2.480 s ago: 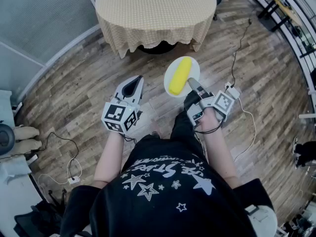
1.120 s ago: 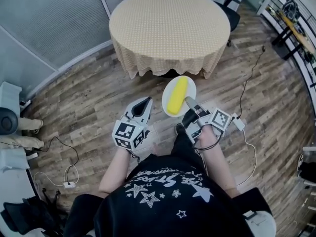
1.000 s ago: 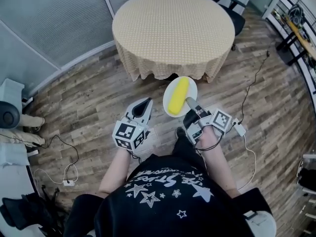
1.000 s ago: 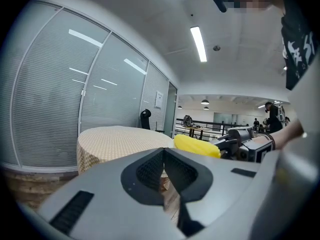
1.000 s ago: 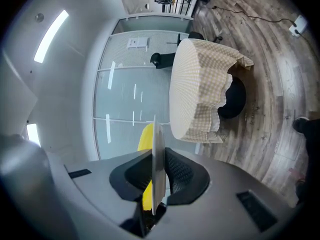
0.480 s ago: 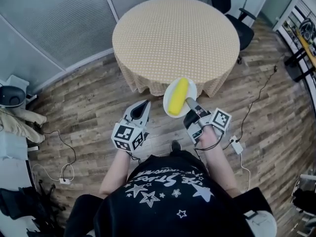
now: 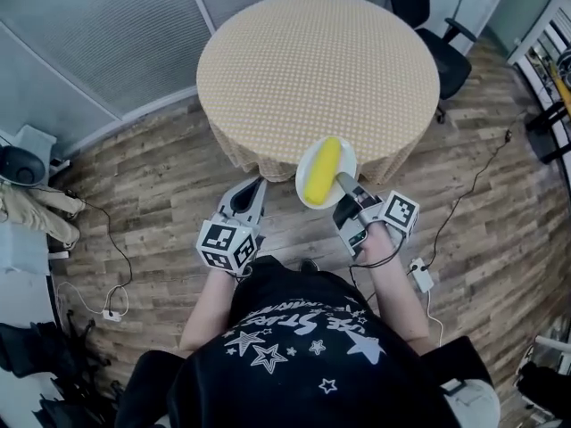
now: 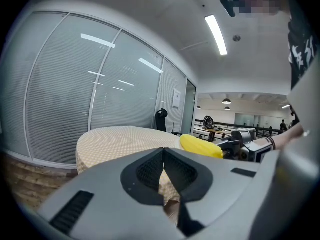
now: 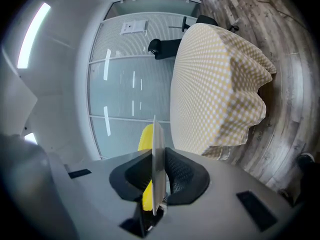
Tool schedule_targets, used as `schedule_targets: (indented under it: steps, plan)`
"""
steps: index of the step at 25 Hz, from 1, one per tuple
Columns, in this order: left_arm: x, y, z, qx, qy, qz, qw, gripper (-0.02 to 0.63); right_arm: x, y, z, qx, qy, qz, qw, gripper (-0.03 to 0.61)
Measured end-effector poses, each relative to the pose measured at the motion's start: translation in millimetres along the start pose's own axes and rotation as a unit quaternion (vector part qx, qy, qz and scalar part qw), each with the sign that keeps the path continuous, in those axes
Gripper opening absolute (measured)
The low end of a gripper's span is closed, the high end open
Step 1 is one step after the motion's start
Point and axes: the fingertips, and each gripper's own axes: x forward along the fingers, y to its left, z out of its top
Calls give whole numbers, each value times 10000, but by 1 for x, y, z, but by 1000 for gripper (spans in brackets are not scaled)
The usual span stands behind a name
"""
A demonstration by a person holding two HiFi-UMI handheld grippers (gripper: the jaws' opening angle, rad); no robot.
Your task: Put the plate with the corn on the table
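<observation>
Right claw (image 7: 341,183) pinches the near rim of a white plate (image 7: 349,156). In the right gripper view the plate shows edge-on, clamped between the two dark pads, with yellow visible on its left face.

Corn cob (image 7: 322,169), yellow, lies lengthwise on the plate, one end toward the right claw.

The plate is held in the air, roughly level. From the head view it overlaps the near edge of the round tabletop (image 7: 317,61). Cannot tell whether it hangs over the surface or just short of it. In the left gripper view the cob shows at about the level of the tabletop's surface, off its right edge.

The tabletop is covered by a tan checked cloth that hangs in folds over the rim.

Left claw (image 7: 252,188) is pressed together at the tips, nothing between them. It sits just left of the plate and apart from it, lower in the head view, pointing toward the tabletop.

Each claw carries its marker cube close to the person's hand.

Surroundings:
- Wood-plank floor (image 7: 152,176) under everything.
- Black office chair (image 7: 442,38) beyond the tabletop, to the right.
- Thin cable (image 7: 477,185) trailing across the floor on the right.
- Glass partition with blinds (image 7: 80,43) behind the tabletop, to the left.
- The person's black shirt (image 7: 294,337), printed with white stars, fills the bottom of the head view.
</observation>
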Motion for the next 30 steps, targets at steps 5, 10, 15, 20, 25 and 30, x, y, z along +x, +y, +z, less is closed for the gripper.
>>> schedule_targets:
  steps: [5, 10, 15, 20, 25, 30]
  plan:
    - [9, 1, -3, -14, 62, 193, 9998, 8, 9, -10, 17, 66, 68, -45, 9999, 58]
    - [13, 16, -2, -18, 22, 312, 9995, 8, 28, -10, 18, 89, 175, -17, 9998, 58]
    - [24, 26, 0, -11, -35, 300, 9995, 8, 38, -10, 21, -31, 247, -11, 9997, 58]
    - [54, 48, 6, 42, -55, 144, 9999, 8, 62, -13, 34, 115, 110, -23, 9999, 58]
    - [84, 73, 15, 38, -82, -13, 10000, 8, 88, -17, 51, 74, -25, -139, 9999, 58]
    - [119, 105, 21, -13, 19, -165, 9999, 8, 120, -20, 70, 134, -171, -223, 9995, 58]
